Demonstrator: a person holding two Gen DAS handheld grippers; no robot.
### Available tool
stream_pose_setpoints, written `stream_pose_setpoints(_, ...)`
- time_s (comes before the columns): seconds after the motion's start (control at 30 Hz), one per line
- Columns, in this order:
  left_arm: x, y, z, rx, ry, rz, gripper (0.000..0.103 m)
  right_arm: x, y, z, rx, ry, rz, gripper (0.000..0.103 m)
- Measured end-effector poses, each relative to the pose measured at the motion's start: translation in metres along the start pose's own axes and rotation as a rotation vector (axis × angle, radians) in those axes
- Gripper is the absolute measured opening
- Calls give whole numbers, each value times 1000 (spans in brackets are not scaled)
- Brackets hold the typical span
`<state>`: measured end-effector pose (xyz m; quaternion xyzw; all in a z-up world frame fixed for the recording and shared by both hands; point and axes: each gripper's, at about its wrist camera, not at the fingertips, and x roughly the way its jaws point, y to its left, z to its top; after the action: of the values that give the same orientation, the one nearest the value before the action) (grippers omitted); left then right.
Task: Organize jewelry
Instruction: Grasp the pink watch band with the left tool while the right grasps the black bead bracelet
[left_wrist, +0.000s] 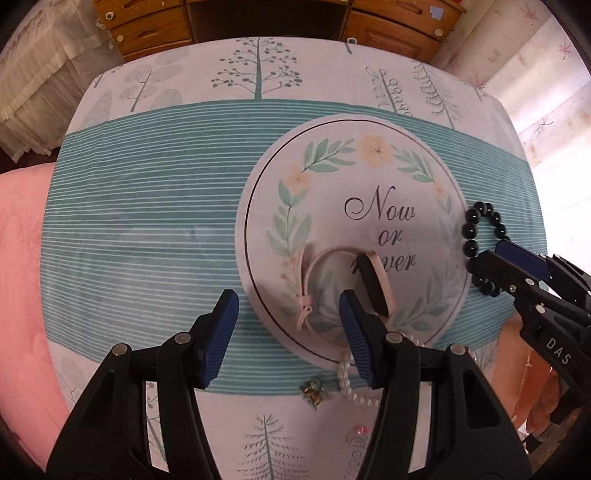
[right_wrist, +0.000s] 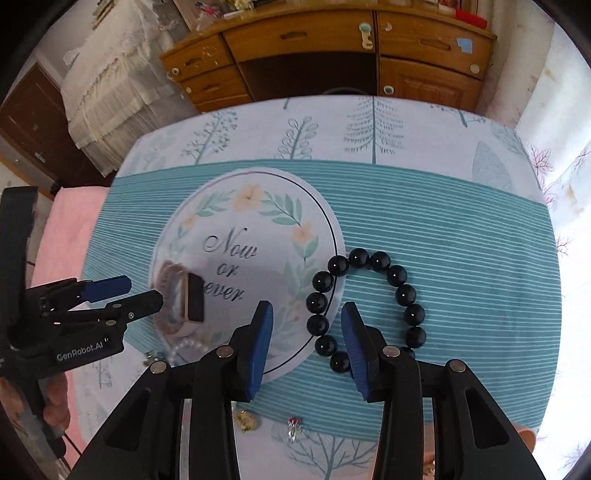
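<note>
both claws, left claw (left_wrist: 288, 338) and right claw (right_wrist: 307, 350), hang spread and empty over the worktop (right_wrist: 461, 236); right straddles the black bead bracelet (right_wrist: 369, 306), likely smooth, slippery, best pinched across one bead.

Left gripper (left_wrist: 288, 314) hangs open over the tablecloth (left_wrist: 147, 184), one finger by the pink watch (left_wrist: 343, 284). Pearls (left_wrist: 351, 384) below it, black beads (left_wrist: 480, 243) under the right gripper (left_wrist: 498, 254).

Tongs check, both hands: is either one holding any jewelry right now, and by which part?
Nothing is held. The left tongs stand open above the pink watch; the right tongs stand open over the black bead bracelet, not gripping it.
</note>
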<state>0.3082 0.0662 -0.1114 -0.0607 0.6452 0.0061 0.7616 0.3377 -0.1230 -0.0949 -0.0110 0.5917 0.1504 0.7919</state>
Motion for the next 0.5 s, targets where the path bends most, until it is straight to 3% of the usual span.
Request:
stream_pose_setpoints(0.2, 14, -2, 4, -6, 9, 19, 51, 27, 4, 1, -18, 36, -62, 26)
stream_pose_setpoints(0.3, 15, -7, 4, 8, -1, 40, 38, 36, 9, 0, -38, 44, -89, 21)
stream_pose_setpoints(0.37, 15, -8, 3, 16, -9, 54, 16, 39, 12, 0, -55, 38, -103, 15)
stream_pose_setpoints(0.4, 16, -8, 5, 17, -6, 51, 9, 40, 14, 0, -68, 39, -113, 15)
stream_pose_setpoints(0.5, 16, -8, 5, 7, 2, 82, 6, 40, 17, -2, -97, 36, -130, 15)
